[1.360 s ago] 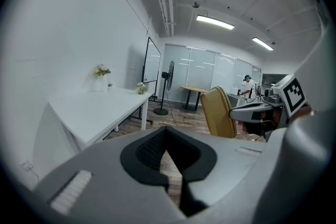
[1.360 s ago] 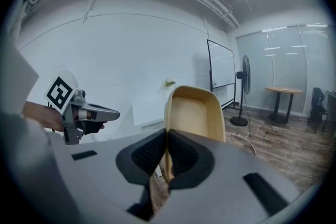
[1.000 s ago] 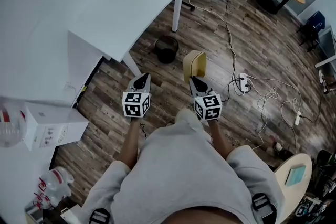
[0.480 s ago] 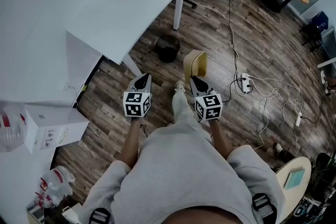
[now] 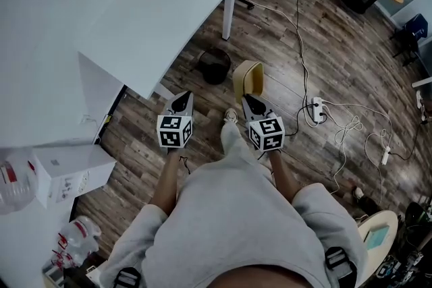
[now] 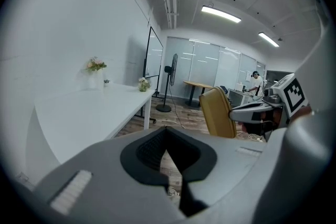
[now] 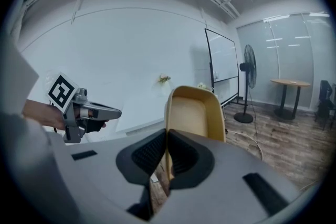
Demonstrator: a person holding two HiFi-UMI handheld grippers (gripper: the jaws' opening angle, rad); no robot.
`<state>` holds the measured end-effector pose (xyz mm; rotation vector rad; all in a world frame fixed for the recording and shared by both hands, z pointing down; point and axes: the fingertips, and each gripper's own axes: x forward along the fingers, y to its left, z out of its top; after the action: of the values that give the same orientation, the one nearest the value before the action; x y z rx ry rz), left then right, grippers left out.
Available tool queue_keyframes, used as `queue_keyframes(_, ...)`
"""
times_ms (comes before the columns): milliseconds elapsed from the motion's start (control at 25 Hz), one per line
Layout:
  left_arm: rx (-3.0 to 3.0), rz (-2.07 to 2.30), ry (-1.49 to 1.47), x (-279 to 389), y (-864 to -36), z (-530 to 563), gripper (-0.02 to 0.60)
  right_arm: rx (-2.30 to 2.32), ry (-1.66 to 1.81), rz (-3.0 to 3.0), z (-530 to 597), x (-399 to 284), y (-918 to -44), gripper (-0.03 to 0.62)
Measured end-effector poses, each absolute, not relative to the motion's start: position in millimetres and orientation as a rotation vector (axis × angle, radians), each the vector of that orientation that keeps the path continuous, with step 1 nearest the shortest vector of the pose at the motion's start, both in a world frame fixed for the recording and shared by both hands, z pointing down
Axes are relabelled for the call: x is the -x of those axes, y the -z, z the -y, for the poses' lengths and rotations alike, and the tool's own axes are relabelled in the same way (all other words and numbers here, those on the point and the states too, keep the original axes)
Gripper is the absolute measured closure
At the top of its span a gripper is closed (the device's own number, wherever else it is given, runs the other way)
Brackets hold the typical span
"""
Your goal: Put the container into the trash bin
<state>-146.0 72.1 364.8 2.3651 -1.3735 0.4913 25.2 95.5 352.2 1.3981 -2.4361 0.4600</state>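
Right gripper (image 5: pixel 249 100) is clamped on the container (image 5: pixel 248 76) rim; left gripper (image 5: pixel 181 100) is pressed together, empty; trash bin (image 5: pixel 214 65) is seen at the container's 10 o'clock.

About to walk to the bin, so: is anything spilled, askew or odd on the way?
Nothing spilled. The yellow container hangs tilted, pinched by one wall in the right hand-held gripper, and looks empty. Loose cables and a power strip sprawl over the floor right of the trash bin, which stands upright.
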Motion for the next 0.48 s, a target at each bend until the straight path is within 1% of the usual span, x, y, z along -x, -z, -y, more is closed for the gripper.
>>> queue_keyframes(480,-2.327,1.326,-0.558,109,-378,38,0.572,-1.351,-0.540,2.424,12,-50,-364,0.566)
